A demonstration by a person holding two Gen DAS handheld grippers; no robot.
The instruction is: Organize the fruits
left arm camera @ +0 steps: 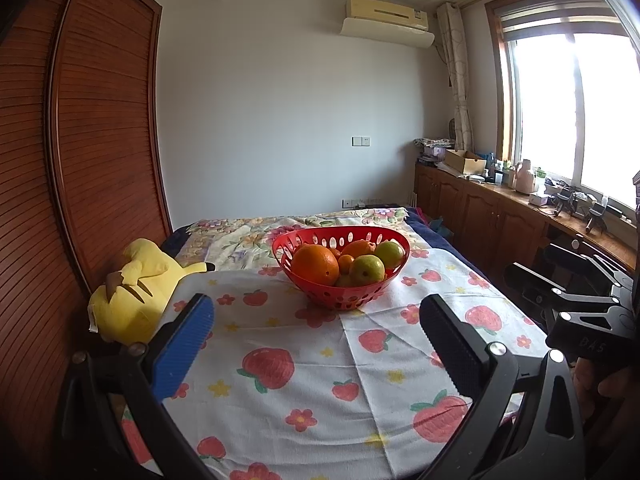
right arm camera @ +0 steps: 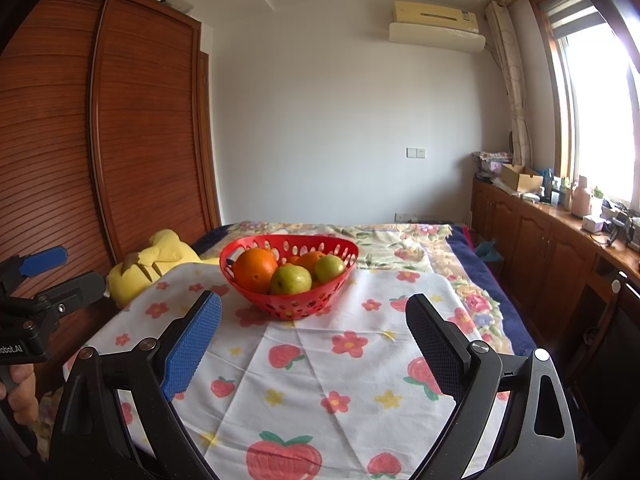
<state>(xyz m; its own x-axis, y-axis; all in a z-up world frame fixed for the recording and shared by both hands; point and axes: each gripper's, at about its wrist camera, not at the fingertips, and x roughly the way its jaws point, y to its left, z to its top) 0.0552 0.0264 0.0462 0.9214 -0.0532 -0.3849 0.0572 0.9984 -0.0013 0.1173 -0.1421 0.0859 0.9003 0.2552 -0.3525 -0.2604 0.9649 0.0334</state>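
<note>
Bright red basket (left arm camera: 362, 298) with oval cutouts all round the wall. Inside: a deep orange orange (left arm camera: 315, 264) and yellow-green pears (left arm camera: 367, 269). The cloth (left arm camera: 280, 360) under it is white with pink-red strawberries, little red flowers and yellow stars. Bedspread (left arm camera: 248, 236) behind is cream floral with a navy edge. Yellow plush toy (left arm camera: 128, 304) with brown stripes. Reddish-brown slatted wardrobe (left arm camera: 104, 120).

Bed (right arm camera: 516, 336): covered by floral quilt (right arm camera: 404, 240), navy edge at right.
Cloth (right arm camera: 320, 380): white, strawberry print, spread flat over quilt.
Basket (right arm camera: 288, 304): red, perforated, on cloth, holding fruit.
Plush toy (right arm camera: 160, 260): yellow, at bed's left edge beside cloth.
</note>
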